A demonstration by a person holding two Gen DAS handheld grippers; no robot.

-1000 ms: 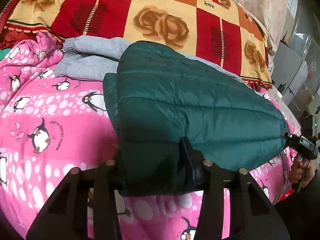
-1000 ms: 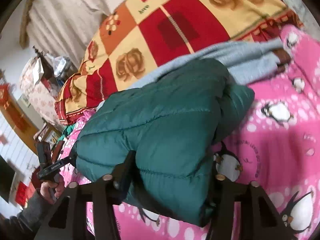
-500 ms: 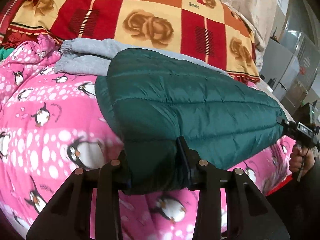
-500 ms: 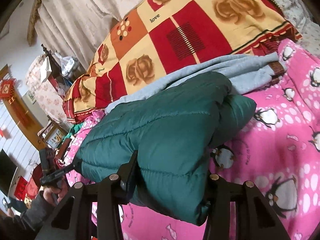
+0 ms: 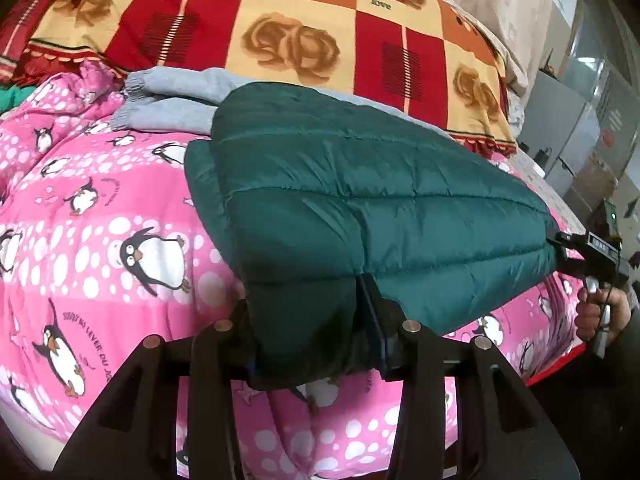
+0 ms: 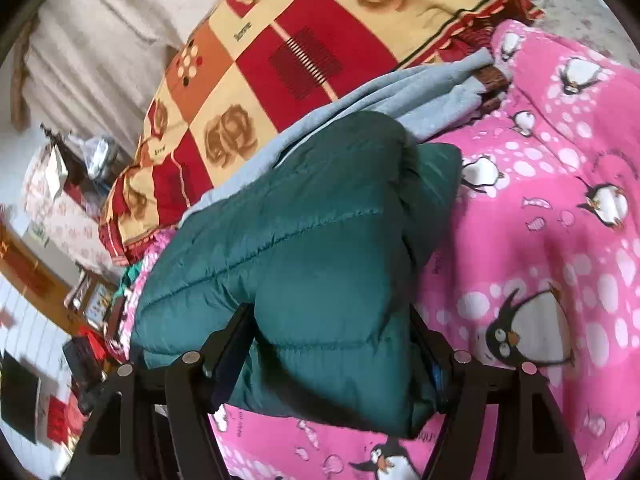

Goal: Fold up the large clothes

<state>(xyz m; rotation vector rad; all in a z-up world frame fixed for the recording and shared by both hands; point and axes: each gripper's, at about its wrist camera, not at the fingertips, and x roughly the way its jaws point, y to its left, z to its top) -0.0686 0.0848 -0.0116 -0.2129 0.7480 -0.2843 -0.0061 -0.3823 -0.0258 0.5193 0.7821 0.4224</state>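
A dark green quilted puffer jacket (image 5: 360, 200), folded over, is held up over a pink penguin blanket. My left gripper (image 5: 304, 320) is shut on the jacket's near corner. My right gripper (image 6: 332, 352) is shut on the jacket's (image 6: 304, 248) other end; it also shows at the far right of the left wrist view (image 5: 560, 248), pinching that edge. The jacket's far end rests against a grey sweatshirt (image 5: 176, 100), which also shows in the right wrist view (image 6: 420, 96).
The pink penguin blanket (image 5: 100, 240) covers the bed and also shows in the right wrist view (image 6: 560, 240). A red, orange and yellow rose-patterned quilt (image 5: 300, 28) lies behind. Furniture and clutter stand beside the bed (image 6: 60, 200).
Both grippers keep their hold on the jacket. The views have shifted slightly, and the jacket's held edge has moved a little over the blanket.
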